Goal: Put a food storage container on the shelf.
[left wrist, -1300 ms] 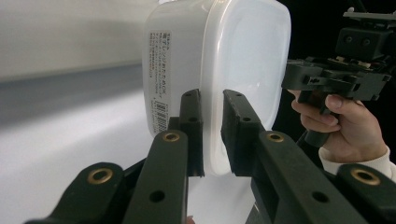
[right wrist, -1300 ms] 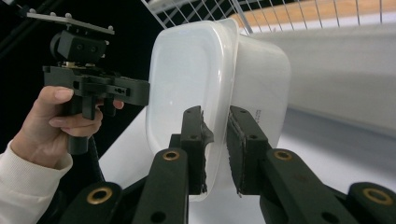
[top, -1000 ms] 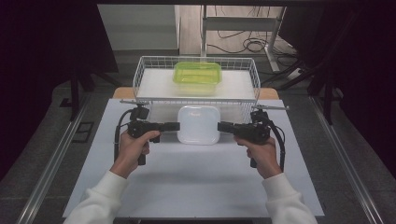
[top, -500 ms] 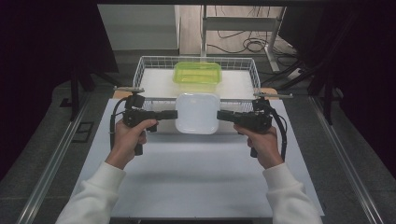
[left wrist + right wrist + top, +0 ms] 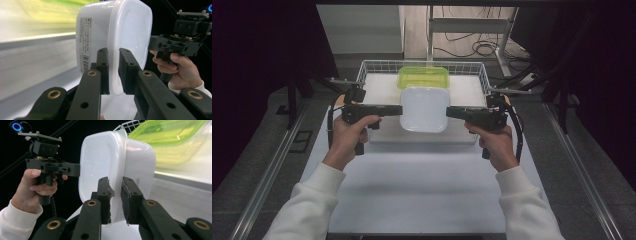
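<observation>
Both my tongs are clamped on the white container (image 5: 423,109), one on each side rim. Left gripper (image 5: 398,110) has its jaws nearly closed, pinching the lid edge on the container's left side; in the left gripper view the rim (image 5: 113,72) sits between the two pads. Right gripper (image 5: 450,112) is the same on the opposite rim, jaws narrow, edge (image 5: 115,195) squeezed between the pads. The container hangs level between the two grippers, off the table (image 5: 422,190), above the front edge of the wire basket (image 5: 367,70). Lid is on. Label with barcode (image 5: 85,47) is on the container's side wall. A green container (image 5: 423,77) sits inside the basket, just behind the white one.
</observation>
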A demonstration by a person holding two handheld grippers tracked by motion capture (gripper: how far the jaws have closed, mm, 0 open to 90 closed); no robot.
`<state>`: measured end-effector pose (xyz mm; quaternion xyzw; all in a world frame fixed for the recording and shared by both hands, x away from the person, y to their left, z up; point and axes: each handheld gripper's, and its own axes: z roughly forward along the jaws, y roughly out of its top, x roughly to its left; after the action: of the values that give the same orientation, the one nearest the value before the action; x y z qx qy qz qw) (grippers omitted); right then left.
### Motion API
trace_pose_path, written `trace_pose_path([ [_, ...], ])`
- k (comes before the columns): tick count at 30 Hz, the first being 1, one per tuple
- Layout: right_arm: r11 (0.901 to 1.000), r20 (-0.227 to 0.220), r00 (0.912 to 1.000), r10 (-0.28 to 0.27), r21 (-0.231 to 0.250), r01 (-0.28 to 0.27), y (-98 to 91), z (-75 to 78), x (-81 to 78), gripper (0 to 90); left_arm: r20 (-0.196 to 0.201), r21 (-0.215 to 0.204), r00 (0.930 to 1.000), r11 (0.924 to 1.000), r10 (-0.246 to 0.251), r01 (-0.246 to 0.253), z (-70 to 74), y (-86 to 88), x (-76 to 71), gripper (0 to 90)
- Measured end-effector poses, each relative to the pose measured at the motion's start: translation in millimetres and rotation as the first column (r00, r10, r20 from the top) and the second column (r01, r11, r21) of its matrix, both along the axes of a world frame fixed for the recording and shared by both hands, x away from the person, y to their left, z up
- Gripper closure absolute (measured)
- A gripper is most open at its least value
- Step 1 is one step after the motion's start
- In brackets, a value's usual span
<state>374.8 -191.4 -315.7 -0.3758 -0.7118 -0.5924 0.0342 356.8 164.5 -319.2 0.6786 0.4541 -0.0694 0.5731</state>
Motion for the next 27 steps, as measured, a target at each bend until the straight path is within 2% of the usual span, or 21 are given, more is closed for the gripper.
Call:
trace_pose_path([
  [10, 0.9999, 0.022, 0.9997, -0.011, 0.005, 0.011, -1.9, 17.6, 9.5, 76.8, 0.031, 0.008, 0.9995, 1.0000, 0.002, -0.002, 21.3, -2.0, 10.6, 79.3],
  [18, 0.9998, 0.027, 0.9995, -0.019, 0.004, 0.019, -0.8, 28.6, 23.0, 76.9, 0.049, 0.014, 0.9988, 0.9999, 0.007, -0.008, 34.8, -1.5, 23.2, 79.5],
  [27, 0.9995, 0.036, 0.9989, -0.029, -0.011, 0.029, 3.5, 42.8, 39.2, 76.8, 0.054, 0.000, 0.9984, 0.9998, 0.018, -0.018, 43.2, 1.0, 39.7, 79.4],
])
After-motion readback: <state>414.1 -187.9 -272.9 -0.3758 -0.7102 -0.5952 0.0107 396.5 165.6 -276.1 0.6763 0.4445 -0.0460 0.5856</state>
